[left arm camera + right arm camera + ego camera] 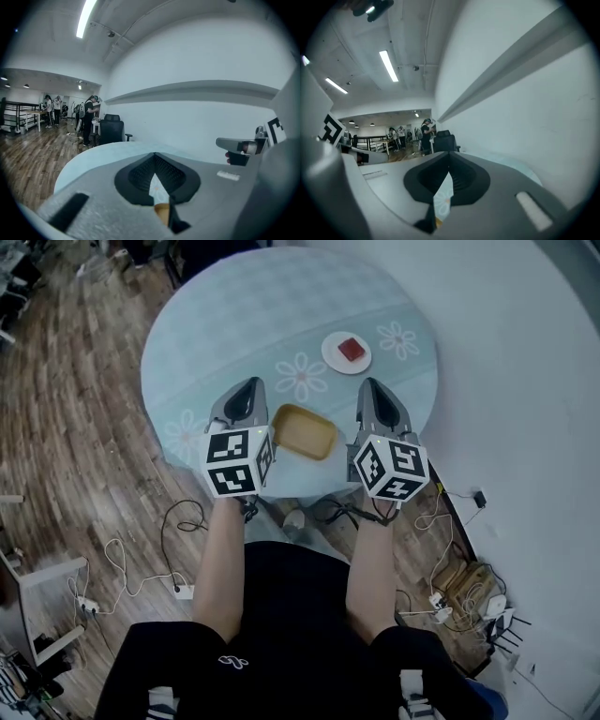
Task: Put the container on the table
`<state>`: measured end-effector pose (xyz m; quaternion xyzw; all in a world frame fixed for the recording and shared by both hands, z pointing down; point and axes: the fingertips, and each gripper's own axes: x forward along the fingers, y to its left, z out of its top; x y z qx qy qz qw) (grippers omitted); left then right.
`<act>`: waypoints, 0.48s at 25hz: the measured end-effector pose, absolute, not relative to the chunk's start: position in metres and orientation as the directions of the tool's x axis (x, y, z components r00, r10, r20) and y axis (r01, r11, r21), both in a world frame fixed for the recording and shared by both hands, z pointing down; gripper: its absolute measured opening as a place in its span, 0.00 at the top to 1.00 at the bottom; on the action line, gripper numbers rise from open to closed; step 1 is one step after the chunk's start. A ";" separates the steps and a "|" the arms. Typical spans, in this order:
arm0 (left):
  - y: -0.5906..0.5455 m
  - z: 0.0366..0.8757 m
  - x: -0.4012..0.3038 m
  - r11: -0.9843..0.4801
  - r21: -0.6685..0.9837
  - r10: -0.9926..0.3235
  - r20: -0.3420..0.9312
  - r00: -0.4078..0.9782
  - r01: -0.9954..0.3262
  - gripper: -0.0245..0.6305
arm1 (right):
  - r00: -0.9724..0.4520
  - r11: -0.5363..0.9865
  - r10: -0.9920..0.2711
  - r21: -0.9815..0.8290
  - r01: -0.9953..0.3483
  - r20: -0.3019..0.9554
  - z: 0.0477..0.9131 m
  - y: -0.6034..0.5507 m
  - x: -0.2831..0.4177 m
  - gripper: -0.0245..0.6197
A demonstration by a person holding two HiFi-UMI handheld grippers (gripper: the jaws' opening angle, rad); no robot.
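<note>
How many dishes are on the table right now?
2. A yellow container sits at the near edge of the table, between the left gripper and right gripper; a white plate holding a red piece lies farther back. The grippers may hide something small.

a small white plate (346, 352) is carrying a red square piece (352, 349). white and black cables (178, 545) are trailing over the wooden floor (75, 427), one of them running to a white power strip (185, 592). farther off, a black office chair (111, 131) is standing by the white wall (197, 61), people (88, 119) are standing beyond it, and a ceiling strip light (86, 18) is glowing.
</note>
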<state>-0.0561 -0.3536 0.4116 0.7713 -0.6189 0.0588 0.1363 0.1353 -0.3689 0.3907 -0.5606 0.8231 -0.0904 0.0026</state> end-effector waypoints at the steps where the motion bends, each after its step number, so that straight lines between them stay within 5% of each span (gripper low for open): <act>1: -0.354 0.403 -0.052 -0.201 0.135 -0.944 0.237 0.229 -0.970 0.96 | -0.369 0.358 -0.927 -0.140 -0.923 0.066 0.379 -0.367 0.139 0.95; 12: -0.352 0.335 -0.014 -0.256 0.080 -0.959 0.101 0.264 -0.963 0.96 | -0.363 0.363 -0.932 -0.096 -0.927 -0.013 0.329 -0.358 0.172 0.95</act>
